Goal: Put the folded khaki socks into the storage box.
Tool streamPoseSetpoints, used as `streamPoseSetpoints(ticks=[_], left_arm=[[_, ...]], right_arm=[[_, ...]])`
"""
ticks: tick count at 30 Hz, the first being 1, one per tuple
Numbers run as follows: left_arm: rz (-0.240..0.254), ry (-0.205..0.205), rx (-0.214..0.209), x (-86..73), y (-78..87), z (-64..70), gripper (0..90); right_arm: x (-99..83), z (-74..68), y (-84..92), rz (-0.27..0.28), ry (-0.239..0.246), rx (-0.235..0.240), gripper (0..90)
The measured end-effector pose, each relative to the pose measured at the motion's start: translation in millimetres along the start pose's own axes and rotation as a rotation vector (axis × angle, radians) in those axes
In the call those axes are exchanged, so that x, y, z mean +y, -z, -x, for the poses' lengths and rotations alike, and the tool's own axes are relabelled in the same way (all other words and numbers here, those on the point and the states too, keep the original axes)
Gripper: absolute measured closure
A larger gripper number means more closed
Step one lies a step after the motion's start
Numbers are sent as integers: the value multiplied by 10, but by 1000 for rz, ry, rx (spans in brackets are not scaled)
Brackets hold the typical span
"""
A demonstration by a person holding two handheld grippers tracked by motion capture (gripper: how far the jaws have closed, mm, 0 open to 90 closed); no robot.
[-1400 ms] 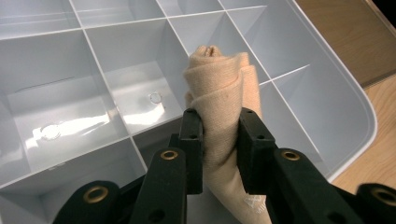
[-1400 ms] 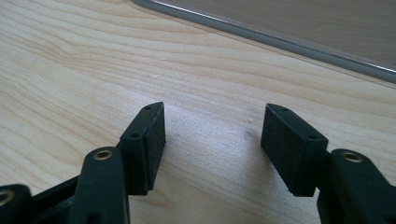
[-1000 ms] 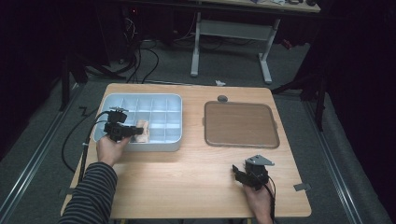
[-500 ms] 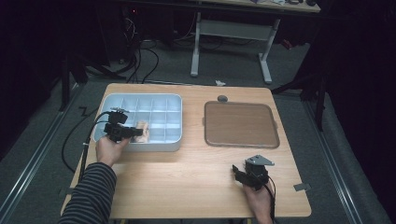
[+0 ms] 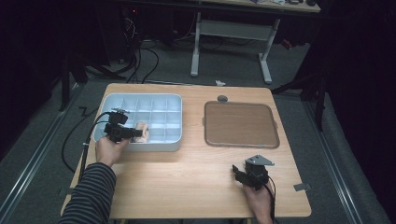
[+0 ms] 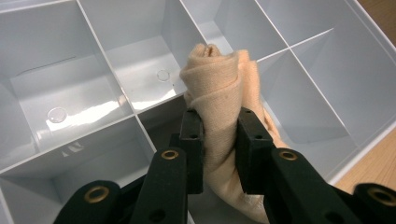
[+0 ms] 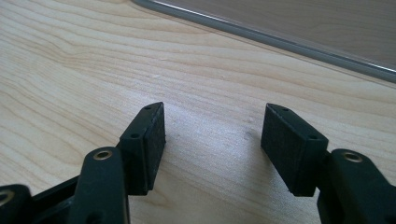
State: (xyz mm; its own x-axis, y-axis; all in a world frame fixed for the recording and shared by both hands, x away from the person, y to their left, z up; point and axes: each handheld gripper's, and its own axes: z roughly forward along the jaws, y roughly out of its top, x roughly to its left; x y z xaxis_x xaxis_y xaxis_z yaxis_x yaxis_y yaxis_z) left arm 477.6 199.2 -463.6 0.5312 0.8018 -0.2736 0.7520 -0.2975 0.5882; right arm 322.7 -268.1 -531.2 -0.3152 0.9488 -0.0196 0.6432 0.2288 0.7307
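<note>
The left gripper [image 6: 219, 140] had its two black pads pressed against the sides of a rolled beige cloth [image 6: 222, 88], pinching the roll at its middle so that the fabric bulged out above the pads. The cloth hung over the pale blue compartment tray [image 5: 175, 100], near that tray's front edge, with its lower end down inside one of the front cells; from the high view the roll [image 5: 141, 131] sat just past the gripper [image 5: 134, 133], toward the middle of the front row. Whether the cloth touched the cell's floor could not be told. The dividers of the tray [image 6: 140, 112] stood around it, and the neighbouring cells looked bare and glossy.

The right gripper [image 7: 212, 140] had its jaws standing wide apart with nothing between them, held low over the bare wooden table [image 7: 70, 60]. In the high view it [image 5: 239, 173] lay near the table's front edge, in front of the flat brown tray [image 5: 240, 123] and well apart from the blue one.
</note>
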Motion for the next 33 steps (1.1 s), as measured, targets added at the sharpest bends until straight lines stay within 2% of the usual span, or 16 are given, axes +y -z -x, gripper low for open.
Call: streamPoseSetpoints(ticks=[2,4,6,22,27,33], left_arm=[[-15,-2,7,-3,-12,1,753],[-51,-24,33,-16,-47,6,753],[-51,-33,40,-13,-57,21,754],[-75,7,26,2,-108,-23,739],[-70,22,30,6,-85,-14,704],[-57,19,37,7,-34,22,637]], right_arm=[[0,0,0,0,-1,0,401],[0,0,0,0,0,1,399],[0,-1,0,0,0,1,398],[0,-1,0,-1,0,1,397],[0,-1,0,-1,-1,1,397],[0,0,0,-1,-1,2,396]])
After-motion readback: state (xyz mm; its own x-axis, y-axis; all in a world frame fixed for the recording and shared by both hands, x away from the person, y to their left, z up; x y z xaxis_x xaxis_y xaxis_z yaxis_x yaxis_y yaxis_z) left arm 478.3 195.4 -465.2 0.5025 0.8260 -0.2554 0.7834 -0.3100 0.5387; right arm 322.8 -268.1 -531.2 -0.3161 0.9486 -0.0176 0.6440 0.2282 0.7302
